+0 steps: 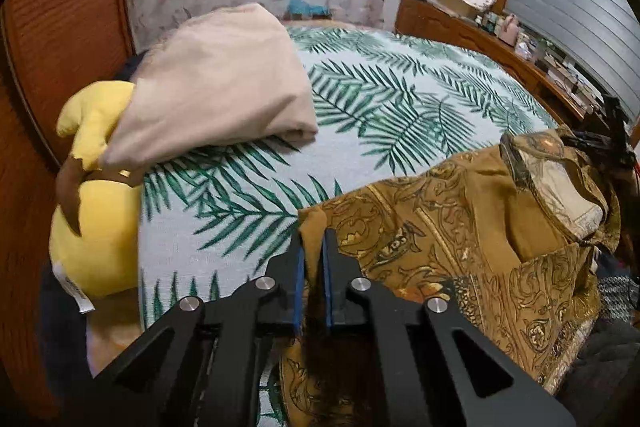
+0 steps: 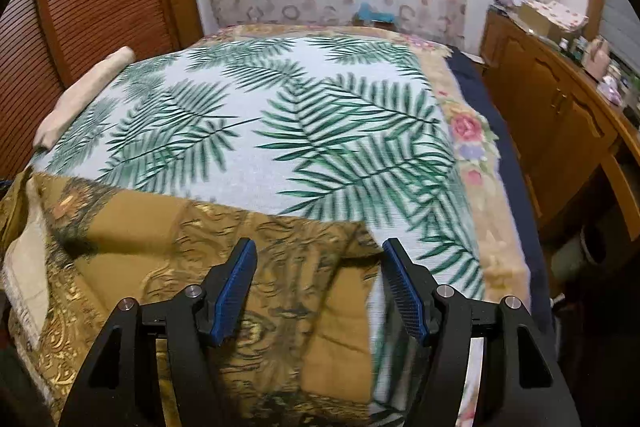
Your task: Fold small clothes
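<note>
A mustard-gold patterned garment lies partly bunched on the palm-leaf bedspread. My left gripper is shut on the garment's left corner, with cloth pinched between the blue pads. In the right wrist view the same garment spreads across the near part of the bedspread. My right gripper is open and empty, its blue pads apart above the garment's right edge. The right gripper also shows dimly at the far right of the left wrist view.
A beige pillow and a yellow plush toy lie at the bed's left. A wooden headboard stands at the left. A wooden dresser with clutter runs along the right, beyond the bed's edge.
</note>
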Demonstrator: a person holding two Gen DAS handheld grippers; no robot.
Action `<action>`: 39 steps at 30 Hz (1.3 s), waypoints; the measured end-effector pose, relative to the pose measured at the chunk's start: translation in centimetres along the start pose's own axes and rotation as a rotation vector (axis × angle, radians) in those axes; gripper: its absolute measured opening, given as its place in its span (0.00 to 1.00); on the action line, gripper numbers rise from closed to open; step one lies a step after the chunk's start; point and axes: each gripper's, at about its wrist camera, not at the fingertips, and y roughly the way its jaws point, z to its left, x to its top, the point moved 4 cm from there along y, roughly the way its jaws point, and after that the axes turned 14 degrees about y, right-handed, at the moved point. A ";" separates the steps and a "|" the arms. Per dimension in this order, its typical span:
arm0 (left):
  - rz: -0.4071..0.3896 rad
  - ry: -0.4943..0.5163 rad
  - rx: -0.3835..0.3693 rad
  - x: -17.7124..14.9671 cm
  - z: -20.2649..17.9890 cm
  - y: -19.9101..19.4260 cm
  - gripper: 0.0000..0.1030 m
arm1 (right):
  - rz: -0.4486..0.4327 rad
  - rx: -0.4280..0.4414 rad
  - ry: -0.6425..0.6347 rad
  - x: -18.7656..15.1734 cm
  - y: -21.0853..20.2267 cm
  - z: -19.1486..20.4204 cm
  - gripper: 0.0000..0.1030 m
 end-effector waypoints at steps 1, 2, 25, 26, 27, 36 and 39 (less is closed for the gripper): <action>-0.012 -0.006 -0.003 0.1 0.0 -0.3 0.07 | 0.006 0.017 -0.011 -0.2 -0.2 0.3 0.29; -0.044 -0.014 -0.015 0.3 -0.2 -1.1 0.06 | 0.019 0.036 -0.017 -0.4 -0.3 0.7 0.20; -0.580 0.069 0.055 7.6 -4.3 -22.3 0.05 | -0.487 0.067 -0.110 -0.1 -27.6 4.9 0.06; -0.595 0.071 0.062 7.9 -4.2 -22.8 0.05 | -0.510 0.064 -0.113 0.1 -28.6 5.0 0.06; -0.609 0.073 0.067 8.2 -4.2 -23.3 0.05 | -0.528 0.070 -0.115 0.3 -29.5 5.1 0.06; -0.708 0.076 0.125 12.8 -1.9 -26.4 0.05 | -0.676 0.065 -0.151 2.4 -35.9 5.9 0.06; -0.707 0.086 0.163 15.0 -0.8 -26.1 0.05 | -0.715 0.062 -0.158 3.8 -36.9 6.4 0.06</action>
